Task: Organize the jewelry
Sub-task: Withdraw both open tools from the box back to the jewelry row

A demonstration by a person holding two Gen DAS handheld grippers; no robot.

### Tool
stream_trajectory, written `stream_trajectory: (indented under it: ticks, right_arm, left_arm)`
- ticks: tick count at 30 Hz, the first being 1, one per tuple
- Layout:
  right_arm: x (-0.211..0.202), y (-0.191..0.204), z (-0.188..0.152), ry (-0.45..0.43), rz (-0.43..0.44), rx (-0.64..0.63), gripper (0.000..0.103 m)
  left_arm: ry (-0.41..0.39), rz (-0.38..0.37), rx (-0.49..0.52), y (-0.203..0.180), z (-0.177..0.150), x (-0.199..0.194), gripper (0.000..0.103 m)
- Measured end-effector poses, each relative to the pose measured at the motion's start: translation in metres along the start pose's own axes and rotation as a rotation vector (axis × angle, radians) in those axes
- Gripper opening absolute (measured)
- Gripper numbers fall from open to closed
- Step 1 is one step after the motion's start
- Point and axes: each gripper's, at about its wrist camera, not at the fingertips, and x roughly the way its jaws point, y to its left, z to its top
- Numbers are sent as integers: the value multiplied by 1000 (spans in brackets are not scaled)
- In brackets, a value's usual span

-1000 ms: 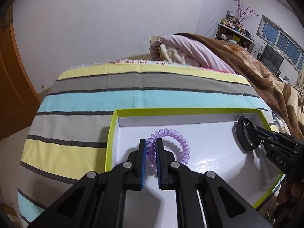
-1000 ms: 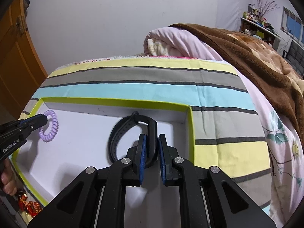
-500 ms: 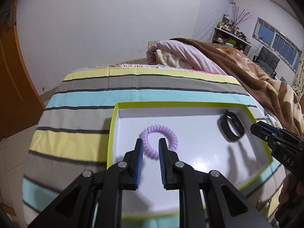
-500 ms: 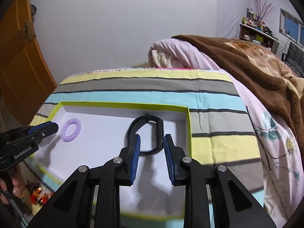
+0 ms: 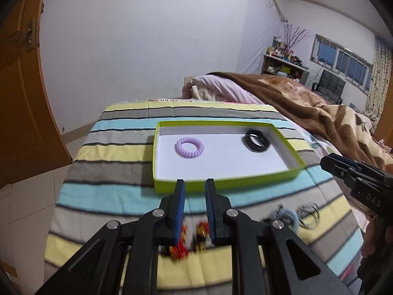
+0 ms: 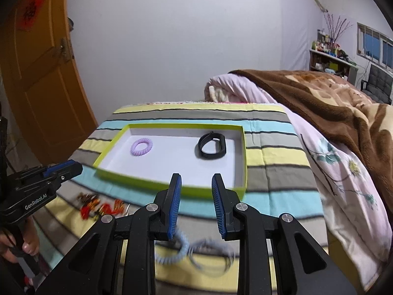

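Note:
A green-rimmed white tray (image 5: 228,184) (image 6: 169,184) lies on the striped bedcover. In it are a purple spiral hair tie (image 5: 189,147) (image 6: 141,148) at the left and a black band (image 5: 257,143) (image 6: 211,145) at the right. My left gripper (image 5: 194,209) is open and empty, above red and gold jewelry (image 5: 181,247) (image 6: 100,207) in front of the tray. My right gripper (image 6: 195,206) is open and empty, above a blue spiral tie (image 6: 173,254) (image 5: 288,217) and silver rings (image 6: 211,258) (image 5: 308,215).
A brown blanket (image 6: 331,103) and pink quilt (image 5: 221,91) are piled on the bed to the right and behind. An orange door (image 6: 36,78) stands at the left. The bed edge drops to a tiled floor (image 5: 27,196) on the left.
Both grippers let go of the hair tie and the band, opened, and pulled back out of the tray toward me. They now hang over the loose jewelry in front of it.

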Motion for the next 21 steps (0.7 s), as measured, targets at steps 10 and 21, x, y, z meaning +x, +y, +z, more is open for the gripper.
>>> stream_trajectory:
  ticks: [10, 21]
  right_arm:
    - [-54, 12, -53, -28, 19, 0, 26]
    - [-82, 20, -89, -51, -7, -44, 26]
  left_arm:
    - [-48, 5, -4, -4, -46, -53, 17]
    - [-58, 7, -19, -5, -83, -78, 17]
